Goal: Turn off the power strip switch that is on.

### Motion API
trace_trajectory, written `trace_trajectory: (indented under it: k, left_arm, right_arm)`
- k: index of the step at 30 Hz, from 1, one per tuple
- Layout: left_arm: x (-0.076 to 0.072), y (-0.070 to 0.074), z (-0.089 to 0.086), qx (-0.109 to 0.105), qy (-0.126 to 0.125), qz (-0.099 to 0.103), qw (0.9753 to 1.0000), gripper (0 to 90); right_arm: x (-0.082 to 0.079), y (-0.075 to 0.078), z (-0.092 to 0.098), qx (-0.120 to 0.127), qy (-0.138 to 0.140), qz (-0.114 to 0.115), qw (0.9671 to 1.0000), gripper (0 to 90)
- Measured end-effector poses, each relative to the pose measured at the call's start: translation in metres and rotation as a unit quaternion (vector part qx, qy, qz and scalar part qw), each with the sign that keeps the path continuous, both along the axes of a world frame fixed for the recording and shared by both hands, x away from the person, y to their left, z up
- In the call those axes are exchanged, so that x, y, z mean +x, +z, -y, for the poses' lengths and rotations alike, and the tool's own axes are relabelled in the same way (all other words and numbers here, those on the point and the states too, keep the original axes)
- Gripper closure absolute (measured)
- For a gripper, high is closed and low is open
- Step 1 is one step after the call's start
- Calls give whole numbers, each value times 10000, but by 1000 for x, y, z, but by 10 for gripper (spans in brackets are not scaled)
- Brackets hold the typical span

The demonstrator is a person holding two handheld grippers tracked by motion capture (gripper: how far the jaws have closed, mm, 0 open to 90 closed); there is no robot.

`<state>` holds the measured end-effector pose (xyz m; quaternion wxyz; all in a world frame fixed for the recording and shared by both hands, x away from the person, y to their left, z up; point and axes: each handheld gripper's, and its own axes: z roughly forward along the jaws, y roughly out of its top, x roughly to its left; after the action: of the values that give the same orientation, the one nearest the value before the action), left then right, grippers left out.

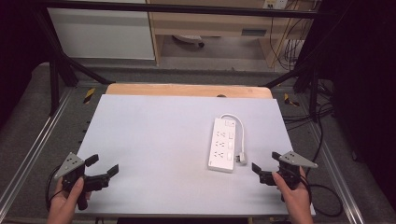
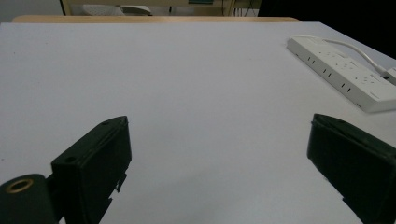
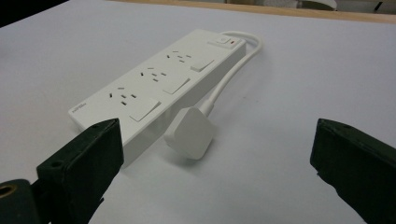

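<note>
A white power strip point(image 1: 222, 144) with three sockets and rocker switches lies on the right half of the white table point(image 1: 154, 140). Its cable point(image 1: 241, 130) loops round its far end to a white plug point(image 1: 242, 158) lying beside its near right corner. My right gripper point(image 1: 265, 161) is open near the front right edge, just right of the plug. The right gripper view has the strip point(image 3: 163, 79) and plug point(image 3: 189, 137) close ahead of the open jaws point(image 3: 217, 135). My left gripper point(image 1: 102, 164) is open at the front left, holding nothing. The strip point(image 2: 345, 74) is far to its right.
A wooden strip point(image 1: 187, 90) borders the table's far edge. Black frame posts point(image 1: 55, 79) and metal rails flank the table. Loose black cables point(image 1: 322, 140) lie on the floor to the right. The white surface point(image 2: 187, 70) stretches bare ahead of the left gripper.
</note>
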<state>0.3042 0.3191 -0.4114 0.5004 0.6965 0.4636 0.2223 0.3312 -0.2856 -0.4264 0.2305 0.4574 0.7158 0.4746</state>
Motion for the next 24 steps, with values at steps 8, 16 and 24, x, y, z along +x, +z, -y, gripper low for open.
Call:
trace_trajectory:
  k: [8,16,24]
  left_arm:
    - [1,-1,3,128,-101,-29,9999,61]
    - [1,-2,3,138,-93,-64,9998,62]
    - [2,-3,4,58,-116,-143,9998,63]
  right_arm:
    - [-1,15,-9,-58,80,256,9996,23]
    - [4,30,-19,-161,180,307,9992,35]
    - [18,48,-20,-60,227,398,9989,47]
